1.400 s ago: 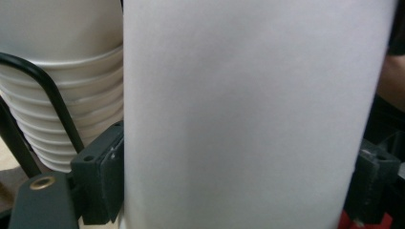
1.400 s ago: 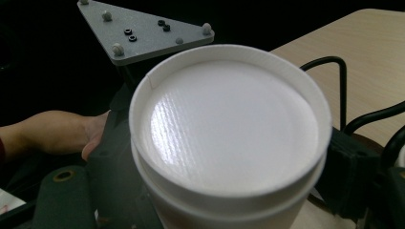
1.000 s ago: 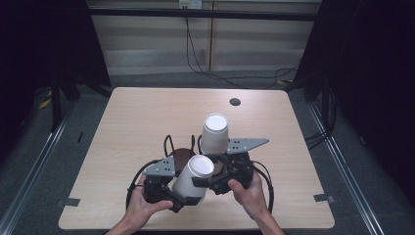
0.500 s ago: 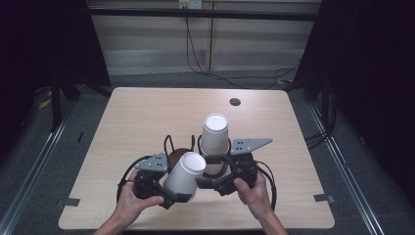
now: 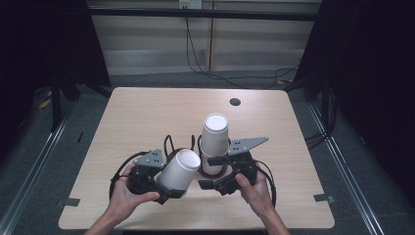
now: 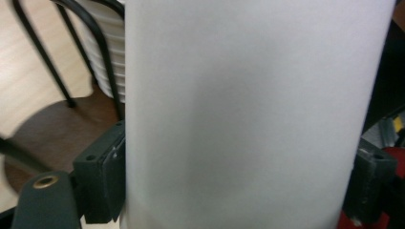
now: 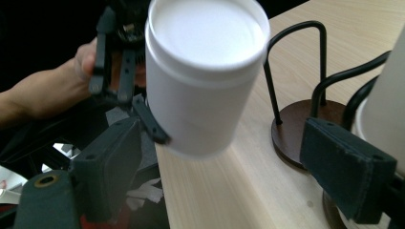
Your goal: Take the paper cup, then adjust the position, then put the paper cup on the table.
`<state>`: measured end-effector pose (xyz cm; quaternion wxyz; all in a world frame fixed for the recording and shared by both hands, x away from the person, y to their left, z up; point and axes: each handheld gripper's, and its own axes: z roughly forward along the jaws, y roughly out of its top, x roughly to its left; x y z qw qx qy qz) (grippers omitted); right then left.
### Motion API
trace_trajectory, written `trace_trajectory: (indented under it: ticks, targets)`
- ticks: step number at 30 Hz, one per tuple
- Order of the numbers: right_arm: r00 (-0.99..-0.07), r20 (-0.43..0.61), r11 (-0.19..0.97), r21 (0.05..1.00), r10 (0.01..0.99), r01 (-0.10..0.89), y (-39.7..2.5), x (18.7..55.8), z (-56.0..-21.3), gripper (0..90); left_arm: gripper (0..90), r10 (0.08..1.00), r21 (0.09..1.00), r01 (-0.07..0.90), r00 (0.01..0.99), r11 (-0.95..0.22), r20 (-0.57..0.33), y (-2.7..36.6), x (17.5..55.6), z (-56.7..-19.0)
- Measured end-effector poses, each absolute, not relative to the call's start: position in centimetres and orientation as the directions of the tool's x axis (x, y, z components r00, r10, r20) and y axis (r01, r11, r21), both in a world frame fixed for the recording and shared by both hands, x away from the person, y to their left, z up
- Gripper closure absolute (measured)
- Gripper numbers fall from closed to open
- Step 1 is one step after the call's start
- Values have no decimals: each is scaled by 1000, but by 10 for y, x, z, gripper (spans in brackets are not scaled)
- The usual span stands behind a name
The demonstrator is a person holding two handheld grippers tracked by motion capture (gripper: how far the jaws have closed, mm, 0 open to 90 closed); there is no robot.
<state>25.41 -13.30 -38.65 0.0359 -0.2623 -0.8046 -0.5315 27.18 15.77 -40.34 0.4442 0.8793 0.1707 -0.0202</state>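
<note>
I hold a white foam cup point(image 5: 179, 169) in my left gripper point(image 5: 166, 188), and its two black jaws press on the cup's side wall from both sides, as the left gripper view shows well. The cup is lifted above the near part of the table point(image 5: 147, 117) and tilted, with its closed white end turned up and toward the right. I judge it very light and a little soft, so it can dent or crack if I squeeze too hard, and the smooth wall may slip; the best place to grip is the middle of the wall, where it is now. My right gripper point(image 5: 215, 172) stands wide open and holds nothing; in the right gripper view the cup hangs just in front of its jaws, between them but not touching. Just behind it the stack of cups point(image 5: 214, 142) stands upright in a black wire holder point(image 7: 305, 90) with a round brown base, near the lifted cup but apart from it.
</note>
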Motion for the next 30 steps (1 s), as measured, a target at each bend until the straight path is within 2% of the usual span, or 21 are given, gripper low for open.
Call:
trace_trajectory:
  ticks: [9,13,25,30]
  targets:
    - [-870,303,389,803,388,452,-135,256,-391,158,152,301,721,308,943,-621,-144,163,276,-400]
    - [-878,301,442,774,373,453,-131,258,-396,158,153,267,667,269,958,-695,-109,156,273,-402]
    - [-904,280,624,655,323,426,-113,258,-410,159,153,235,544,243,968,-803,-85,142,265,-410]
    - [-907,293,658,624,304,422,-109,259,-413,160,153,213,512,221,974,-830,-76,137,264,-414]
